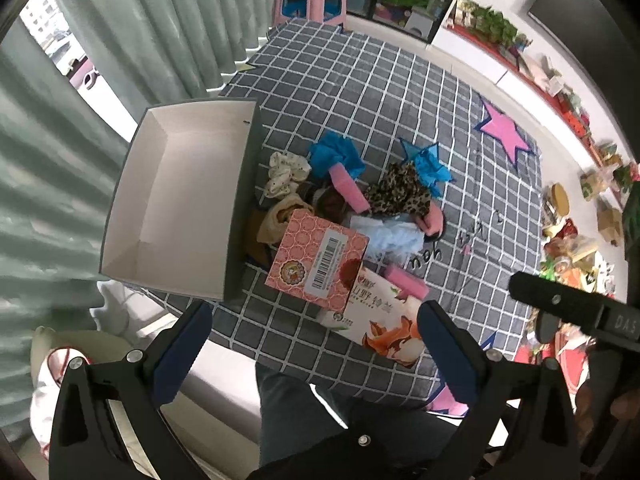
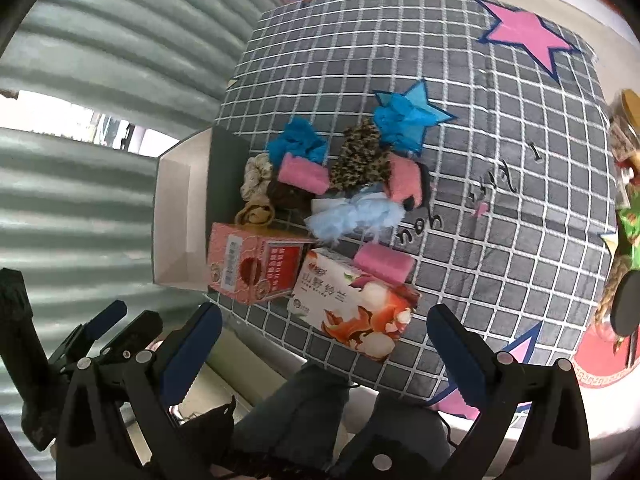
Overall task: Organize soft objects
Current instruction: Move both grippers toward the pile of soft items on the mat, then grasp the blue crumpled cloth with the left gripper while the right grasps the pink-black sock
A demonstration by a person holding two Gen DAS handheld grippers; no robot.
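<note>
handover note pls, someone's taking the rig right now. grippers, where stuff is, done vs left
Left gripper: open, empty, hovering short of the table's near edge.
Right gripper: open, empty, same height.
Open box: at the left of the checked cloth, nothing inside.
Soft items piled beside it: blue scrunchie, leopard scrunchie, cream scrunchie, pink sponge, pale blue puff. Two cartons sit nearest.
Done: nothing.
Left: everything.

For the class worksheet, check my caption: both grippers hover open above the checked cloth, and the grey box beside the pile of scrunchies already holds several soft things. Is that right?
Not quite. The grey box is empty; the left wrist view shows only its bare white inside. The rest stands: the left gripper and right gripper hover open above the checked cloth, beside the pile of scrunchies.
</note>
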